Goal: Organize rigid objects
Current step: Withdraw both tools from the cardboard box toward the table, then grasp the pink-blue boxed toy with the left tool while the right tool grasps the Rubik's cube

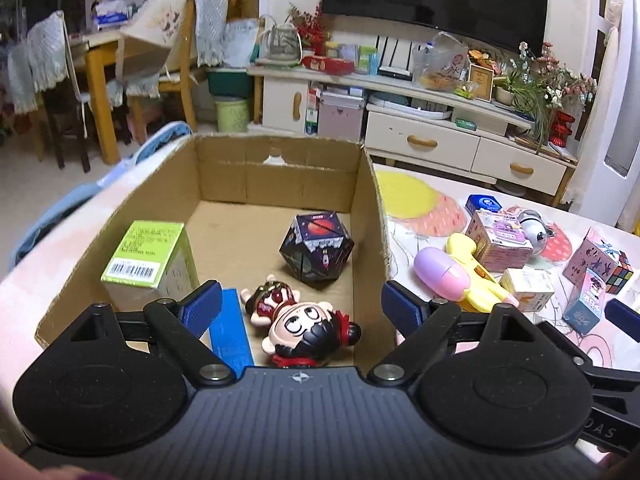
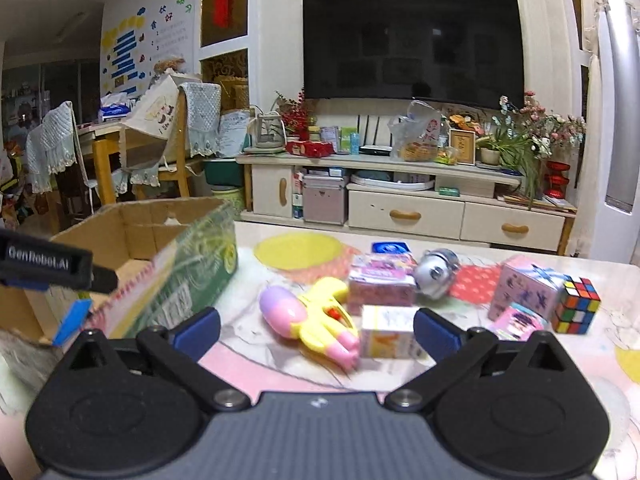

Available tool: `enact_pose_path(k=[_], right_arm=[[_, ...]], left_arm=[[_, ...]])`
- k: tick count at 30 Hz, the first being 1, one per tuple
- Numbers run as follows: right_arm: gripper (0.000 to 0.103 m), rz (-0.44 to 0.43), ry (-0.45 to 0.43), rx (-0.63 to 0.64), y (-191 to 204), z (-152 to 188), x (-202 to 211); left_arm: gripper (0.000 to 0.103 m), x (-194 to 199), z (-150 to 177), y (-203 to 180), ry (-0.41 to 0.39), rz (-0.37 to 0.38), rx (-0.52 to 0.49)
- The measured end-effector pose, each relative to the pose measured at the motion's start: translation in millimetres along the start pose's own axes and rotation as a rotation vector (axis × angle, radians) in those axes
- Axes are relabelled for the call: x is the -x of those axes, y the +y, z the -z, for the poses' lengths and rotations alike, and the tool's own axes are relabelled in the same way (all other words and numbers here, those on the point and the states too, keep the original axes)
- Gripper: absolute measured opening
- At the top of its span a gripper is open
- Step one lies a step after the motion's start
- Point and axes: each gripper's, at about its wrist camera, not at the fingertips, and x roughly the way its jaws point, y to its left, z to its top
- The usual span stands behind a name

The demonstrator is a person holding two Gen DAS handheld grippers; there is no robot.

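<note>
In the left wrist view, the left hand-held gripper (image 1: 302,304) hangs over the near end of an open cardboard box (image 1: 368,184) that stands on the desk (image 1: 416,240), its blue-padded jaws spread wide with nothing between them. Inside the box lie a green carton (image 1: 146,254) at the left wall, a dark many-sided toy (image 1: 316,246) toward the right wall, a big-headed cartoon figure (image 1: 304,324) near the front, and a flat blue box (image 1: 232,328) just beside the figure. To the right of the box, on the desk, sit a yellow and pink water gun (image 1: 460,272), a pink box (image 1: 498,240) and a puzzle cube (image 1: 620,272). In the right wrist view, the right hand-held gripper (image 2: 316,332) points across the desk with its jaws as wide apart as they go, holding nothing; a small white and pink carton (image 2: 388,332) stands between and just beyond the pads, apart from both. The water gun lies just left of that carton, the cardboard box is at the far left, and the puzzle cube stands at the right beside a pink patterned box (image 2: 524,288).
</note>
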Motion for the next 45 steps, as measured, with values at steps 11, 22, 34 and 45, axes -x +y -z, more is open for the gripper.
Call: enact_pose_path(k=[11,22,34,45], right_arm=[[0.102,0.083,0.013,-0.088,-46.3,13.0,-0.8],[0.102,0.221,0.029,-0.185,-115.3,20.6,-7.7],[0.102,0.426,0.045,-0.326,-218.4,21.8,-25.4],[0.102,0.37,0.101,-0.282,-242.8,22.6,-66.9]], left_arm=[[0.103,5.7,0.4,-17.1,-0.088,0.015,-0.038],[0.103,9.5,6.4,-48.5,-0.12,0.104,-0.125],[0.103,-2.8,27.8,-98.8,-0.091,0.236,-0.282],[0.103,-23.1,56.8,-161.9,-0.06,0.351,-0.416]])
